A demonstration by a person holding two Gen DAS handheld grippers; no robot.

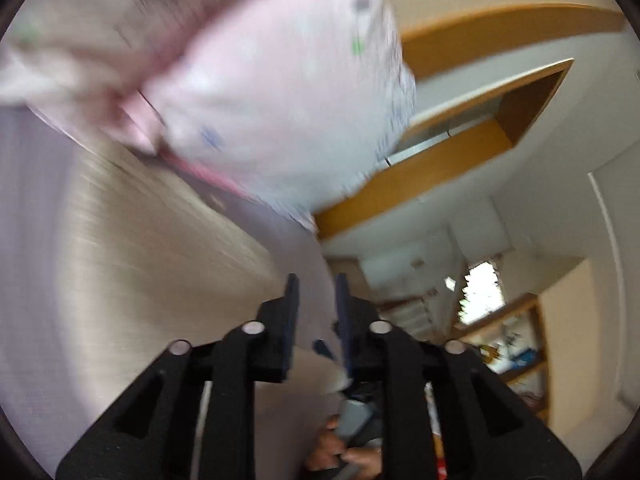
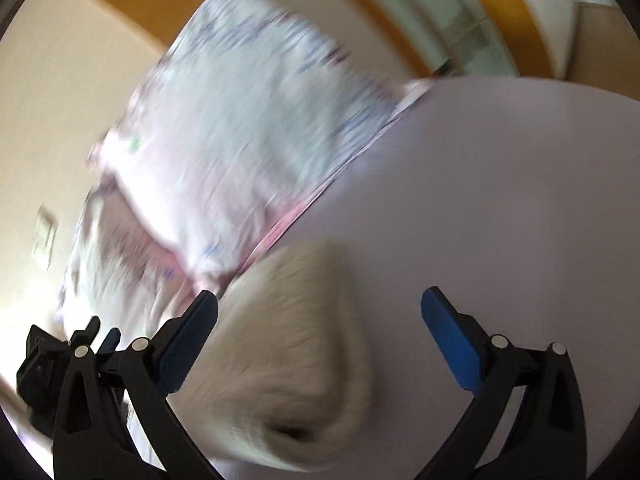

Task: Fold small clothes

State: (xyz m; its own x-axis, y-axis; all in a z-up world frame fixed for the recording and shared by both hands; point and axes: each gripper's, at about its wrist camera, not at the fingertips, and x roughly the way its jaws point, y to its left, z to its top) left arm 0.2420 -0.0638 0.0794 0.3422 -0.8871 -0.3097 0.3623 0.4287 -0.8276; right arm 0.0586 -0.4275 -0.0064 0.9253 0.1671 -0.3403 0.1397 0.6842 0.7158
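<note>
A small cream knitted garment point(image 2: 296, 344) lies on the pale lilac surface point(image 2: 500, 200), directly in front of my right gripper point(image 2: 318, 320), whose blue-padded jaws stand wide apart over it and hold nothing. The same cream knit shows blurred in the left wrist view point(image 1: 152, 240). My left gripper point(image 1: 316, 284) has its jaws a narrow gap apart with nothing between them; it also shows at the lower left of the right wrist view point(image 2: 102, 330). A pile of pink and white printed clothes point(image 2: 248, 140) lies beyond the knit, and in the left wrist view point(image 1: 256, 92).
Both views are motion-blurred and tilted. Wooden door frames point(image 1: 440, 168) and cream walls lie behind the surface. A shelf unit point(image 1: 516, 356) and a bright window point(image 1: 482, 292) are at the right. A hand on a grey handle point(image 1: 352, 432) shows below the left gripper.
</note>
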